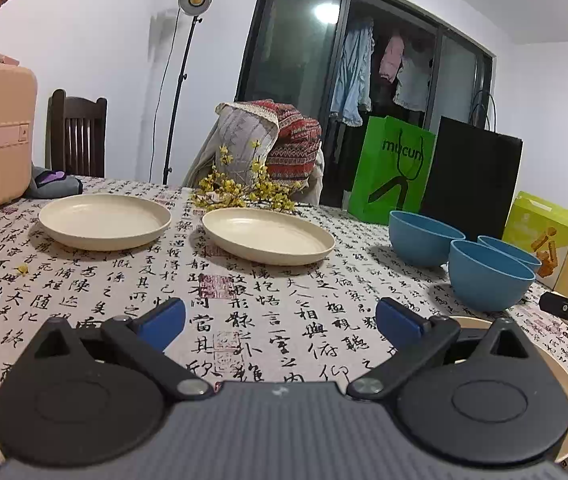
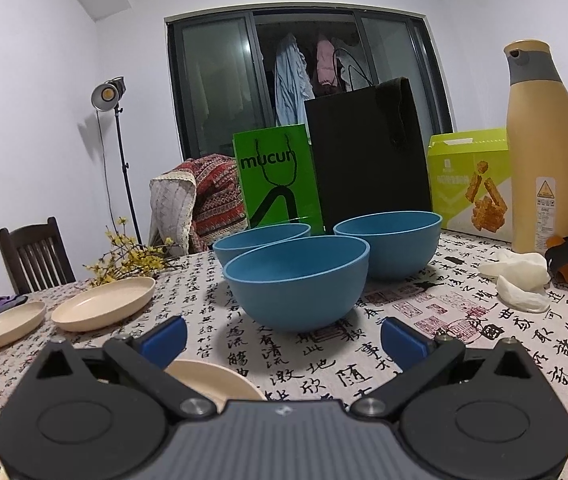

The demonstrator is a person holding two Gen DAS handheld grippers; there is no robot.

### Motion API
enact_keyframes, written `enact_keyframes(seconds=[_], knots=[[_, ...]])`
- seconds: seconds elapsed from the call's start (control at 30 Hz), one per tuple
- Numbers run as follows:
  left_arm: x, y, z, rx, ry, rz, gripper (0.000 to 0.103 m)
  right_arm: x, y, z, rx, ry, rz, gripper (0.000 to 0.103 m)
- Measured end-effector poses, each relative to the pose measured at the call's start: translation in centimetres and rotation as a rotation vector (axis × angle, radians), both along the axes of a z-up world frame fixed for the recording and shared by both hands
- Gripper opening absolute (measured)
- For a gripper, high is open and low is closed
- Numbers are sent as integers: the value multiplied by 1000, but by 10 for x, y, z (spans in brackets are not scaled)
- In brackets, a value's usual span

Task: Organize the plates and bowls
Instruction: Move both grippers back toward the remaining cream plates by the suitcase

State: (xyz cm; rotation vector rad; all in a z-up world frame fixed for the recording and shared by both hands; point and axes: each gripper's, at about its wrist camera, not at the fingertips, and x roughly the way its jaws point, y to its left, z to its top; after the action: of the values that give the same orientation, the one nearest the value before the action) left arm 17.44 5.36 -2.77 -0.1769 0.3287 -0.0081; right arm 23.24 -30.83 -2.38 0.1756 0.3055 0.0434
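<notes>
Over on the left, two cream plates [image 1: 105, 220] [image 1: 268, 234] lie flat and apart on the surface [image 1: 84, 300], unstacked, and the left gripper [image 1: 280, 320] hovers low before them with fingers released and empty, looking lined up for a rim pick. Moving right, three blue bowls [image 2: 296, 280] [image 2: 262, 238] [image 2: 390, 240] cluster close together, unnested. The right gripper [image 2: 284, 338] faces the nearest, spread wide, holding nothing, a third plate [image 2: 212, 380] beneath it.
</notes>
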Motion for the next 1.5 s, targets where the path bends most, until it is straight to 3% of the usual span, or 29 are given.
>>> enact_keyframes(seconds=[0.5,0.67,0.87,0.97,1.3,1.5], knots=[[1,0,-1,6,14,37,103,-5,-1,0,3,-32,16,103],[-5,2,0,2,-16,74,103,-10,2,1,-21,-65,-13,103],[-7,4,9,10,14,59,103,-7,14,7,-111,-27,-31,103],[-13,9,19,14,10,61,103,-13,21,16,-116,-8,-17,103],[-24,35,54,30,-33,71,103,-32,59,65,-119,-86,80,103],[-26,55,68,-20,-64,78,103,-21,92,81,-73,-81,163,103]])
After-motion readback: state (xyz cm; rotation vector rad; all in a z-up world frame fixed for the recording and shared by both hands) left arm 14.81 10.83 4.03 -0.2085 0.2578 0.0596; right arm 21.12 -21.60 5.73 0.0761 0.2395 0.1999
